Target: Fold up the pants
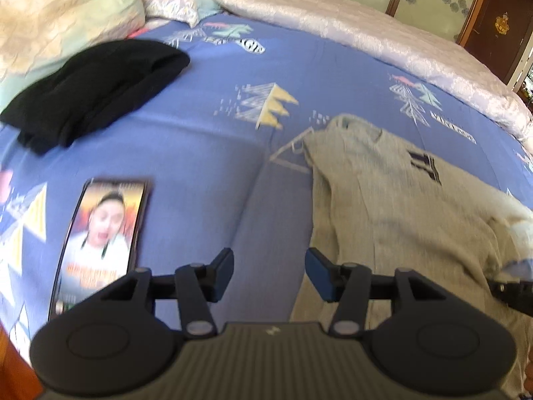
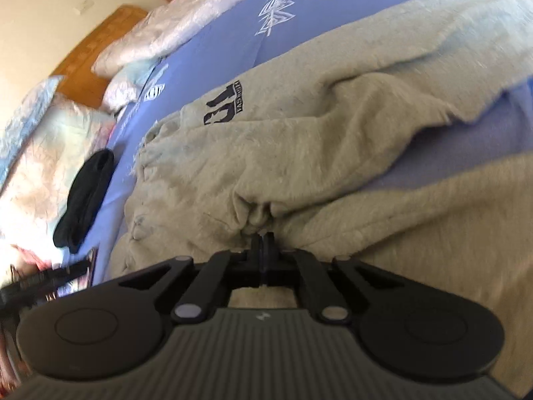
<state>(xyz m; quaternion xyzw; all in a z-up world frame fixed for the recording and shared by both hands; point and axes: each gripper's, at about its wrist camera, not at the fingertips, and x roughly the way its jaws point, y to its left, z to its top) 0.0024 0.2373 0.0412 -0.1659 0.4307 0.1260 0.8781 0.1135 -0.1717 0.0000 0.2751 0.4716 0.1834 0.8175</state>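
While the bed (image 1: 206, 140) in its blue patterned sheet fills both views, the grey pants (image 2: 299, 153) lie rumpled across it, well apart from a folded black garment (image 1: 90, 90) and a lit phone (image 1: 103, 230). The right claw (image 2: 263, 238) is pressed together, pinching a bunched fold of the pants, and the left claw (image 1: 269, 273) hangs spread over bare sheet just beside them.

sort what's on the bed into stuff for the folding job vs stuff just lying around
For the job: grey pants, right gripper pinching their fabric, left gripper open.
Lying about: phone, black garment, pillows, quilt.
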